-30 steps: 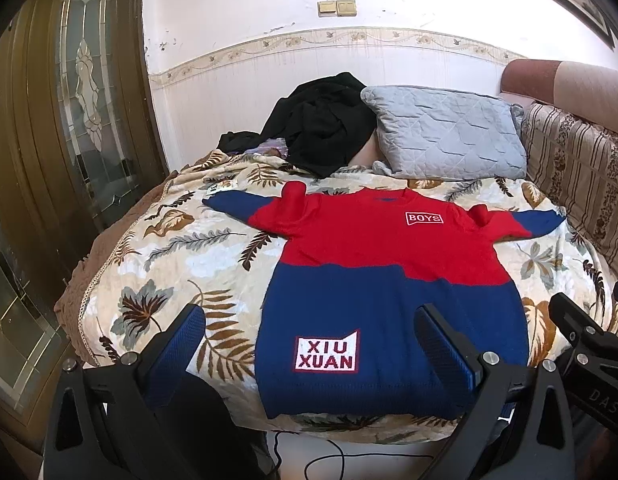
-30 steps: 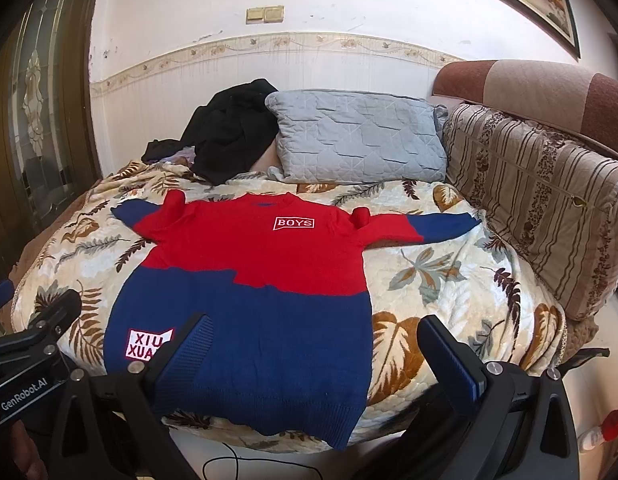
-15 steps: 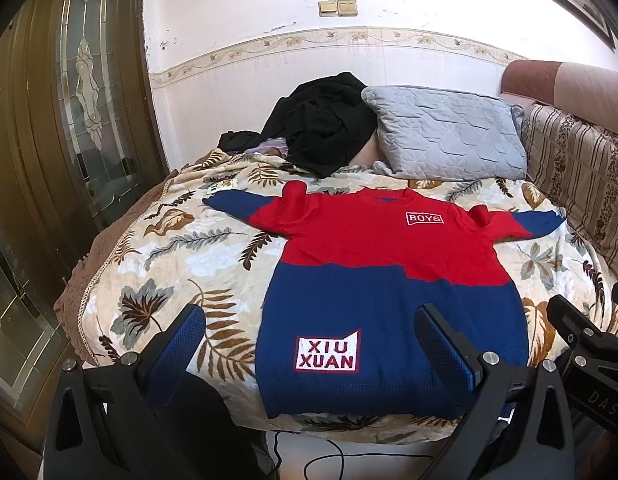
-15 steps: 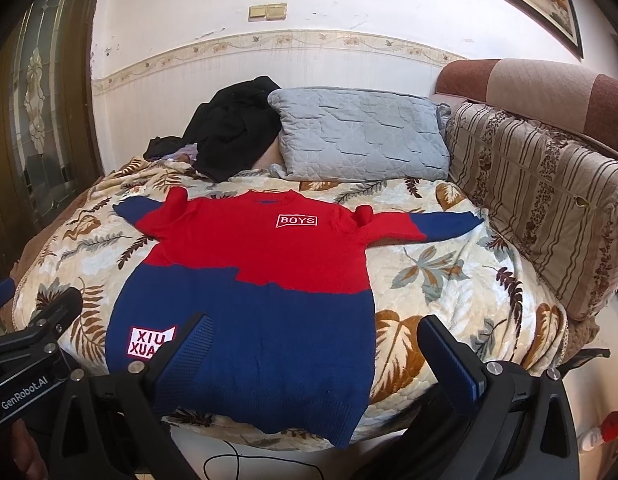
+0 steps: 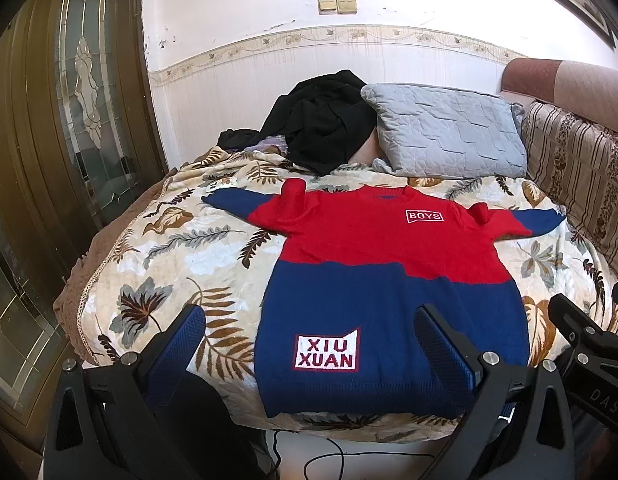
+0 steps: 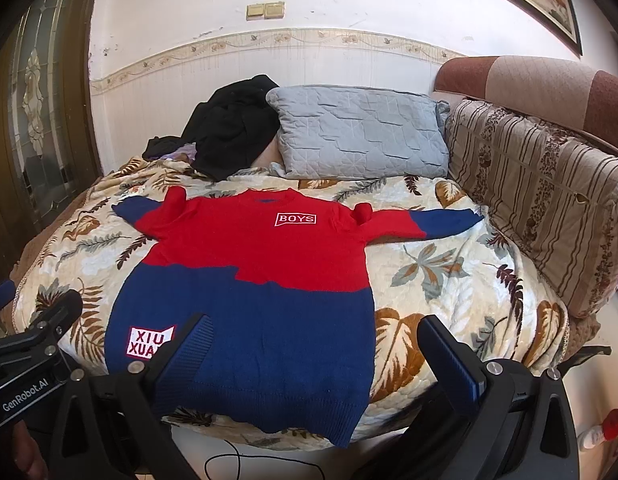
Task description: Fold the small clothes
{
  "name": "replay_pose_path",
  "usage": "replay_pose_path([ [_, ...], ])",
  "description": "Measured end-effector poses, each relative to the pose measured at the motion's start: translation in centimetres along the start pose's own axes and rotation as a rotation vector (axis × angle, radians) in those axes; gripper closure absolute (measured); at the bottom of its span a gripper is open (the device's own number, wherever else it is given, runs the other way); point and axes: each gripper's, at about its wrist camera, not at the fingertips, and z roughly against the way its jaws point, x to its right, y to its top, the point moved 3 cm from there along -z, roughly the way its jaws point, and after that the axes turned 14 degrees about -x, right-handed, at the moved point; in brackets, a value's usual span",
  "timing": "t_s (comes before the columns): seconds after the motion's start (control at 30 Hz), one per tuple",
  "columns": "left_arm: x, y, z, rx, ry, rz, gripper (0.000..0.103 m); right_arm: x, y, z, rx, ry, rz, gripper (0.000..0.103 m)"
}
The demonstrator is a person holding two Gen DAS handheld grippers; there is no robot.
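A small red and blue sweater [image 5: 373, 280] [image 6: 261, 280] lies flat, face up, on the leaf-patterned bedspread [image 5: 157, 264] [image 6: 449, 280], sleeves spread to both sides and hem toward me. It carries a white "BOYS" label on the chest and a "XIU XUAN" patch near the hem. My left gripper [image 5: 311, 326] hovers open before the hem, holding nothing. My right gripper [image 6: 313, 332] is also open and empty, off the sweater's lower right part. Each gripper's body shows at the edge of the other's view.
A grey quilted pillow [image 5: 445, 132] and a heap of black clothing [image 5: 321, 120] lie at the head of the bed. A striped cushioned backrest [image 6: 549, 200] runs along the right. A wooden glazed door [image 5: 77, 92] stands on the left. A cable [image 5: 329, 464] trails on the floor.
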Motion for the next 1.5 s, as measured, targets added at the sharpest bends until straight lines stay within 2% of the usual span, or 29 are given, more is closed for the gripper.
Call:
replay_pose_path([
  [1.07,-0.1,0.1,-1.1,-0.031,-0.005,-0.006,0.0,0.2,-0.2,-0.8,-0.019,0.005,-0.005,0.0],
  [1.33,0.4,2.8,-5.6,-0.106,-0.005,-0.022,0.0,1.4,1.3,-2.9,-0.06,0.025,-0.036,0.0],
  [1.5,1.4,6.1,-10.0,-0.132,0.032,-0.029,0.0,5.6,4.1,-6.2,-0.073,0.014,-0.131,0.0],
])
